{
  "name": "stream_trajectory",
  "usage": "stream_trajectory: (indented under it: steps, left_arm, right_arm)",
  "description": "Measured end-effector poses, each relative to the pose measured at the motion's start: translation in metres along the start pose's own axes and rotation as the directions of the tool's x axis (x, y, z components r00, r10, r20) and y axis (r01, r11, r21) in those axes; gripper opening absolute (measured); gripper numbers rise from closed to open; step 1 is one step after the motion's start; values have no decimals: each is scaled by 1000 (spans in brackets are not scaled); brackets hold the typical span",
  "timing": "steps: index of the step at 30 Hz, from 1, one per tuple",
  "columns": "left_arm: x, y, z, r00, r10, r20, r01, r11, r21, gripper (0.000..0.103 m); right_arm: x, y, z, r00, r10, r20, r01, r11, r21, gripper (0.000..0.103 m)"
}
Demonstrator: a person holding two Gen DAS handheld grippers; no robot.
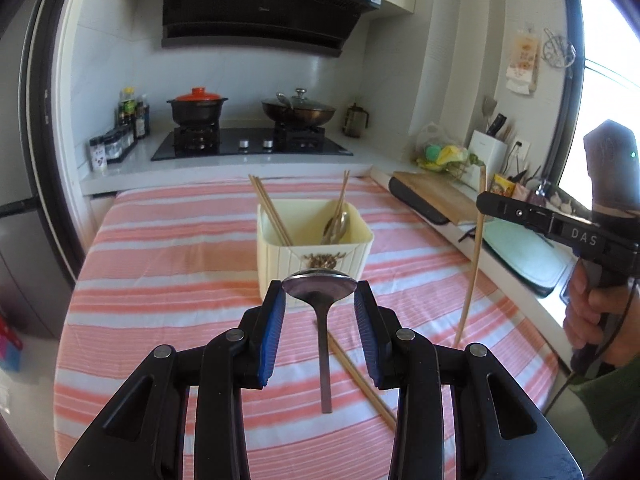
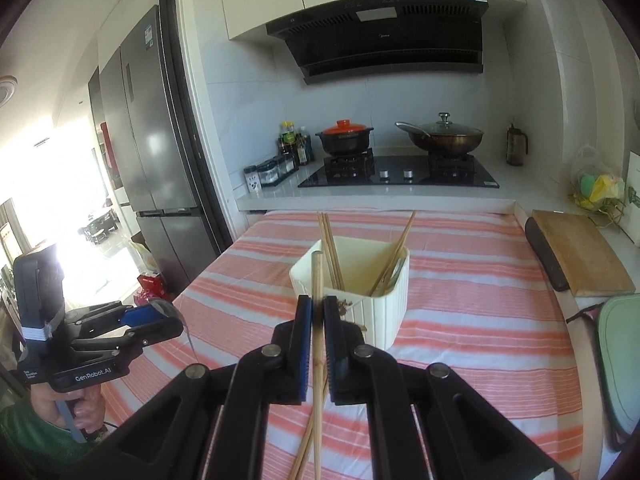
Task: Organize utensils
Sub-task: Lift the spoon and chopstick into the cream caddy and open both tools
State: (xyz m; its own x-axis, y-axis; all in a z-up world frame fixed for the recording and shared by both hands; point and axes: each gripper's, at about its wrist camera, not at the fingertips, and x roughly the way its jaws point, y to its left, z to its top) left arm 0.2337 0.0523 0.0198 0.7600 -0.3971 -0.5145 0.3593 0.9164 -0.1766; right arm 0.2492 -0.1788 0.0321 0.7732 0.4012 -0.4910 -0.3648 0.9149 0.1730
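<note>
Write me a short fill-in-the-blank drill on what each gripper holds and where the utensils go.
1. The left gripper holds a metal ____ by its bowl.
2. The right gripper is shut on a single wooden ____.
3. The cream container stands on a ____ cloth.
4. One chopstick lies on the cloth, ____ the container.

Missing words: spoon; chopstick; striped; outside

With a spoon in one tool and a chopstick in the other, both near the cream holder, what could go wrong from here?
1. The left tool grips the spoon only by its bowl edges, so the hanging handle may swing or slip.
2. The right tool pinches one long chopstick; its end could snag the holder rim or the chopsticks already inside.
3. One chopstick on the cloth still needs collecting.
</note>
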Motion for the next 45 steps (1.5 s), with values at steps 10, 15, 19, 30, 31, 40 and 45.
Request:
stream_trajectory:
  steps: [10,15,19,30,31,40,45]
  left_arm:
    - [14,16,113,995,3,101,0,1000,-21,36]
    - [53,27,157,987,66,147,-62,998,-30,36]
    - [102,42,158,991,76,109,-68,995,-77,36]
    - [215,59,96,973,62,-224,-87,991,-105,37]
    - [213,59,93,972,57,-229,-84,991,-108,39]
    - [109,38,44,979,59,-197,-69,996,-48,91]
    - [66,11,-26,963,127,-237,-137,990,-25,93]
  right_arm:
    - [46,-17,91,995,-14,100,13,1000,6,6]
    - [77,-26,127,973,-66,220,66,998,8,6]
    - [114,-37,124,963,-100,250,97,995,23,6]
    - [223,-60,52,993,-38,-109,44,998,52,9]
    - [225,-61,51,990,-37,-138,45,997,54,9]
    - [131,-59,23,989,-14,-145,19,999,38,37]
    - [76,-51,-63,963,-35,-267,33,999,-12,37]
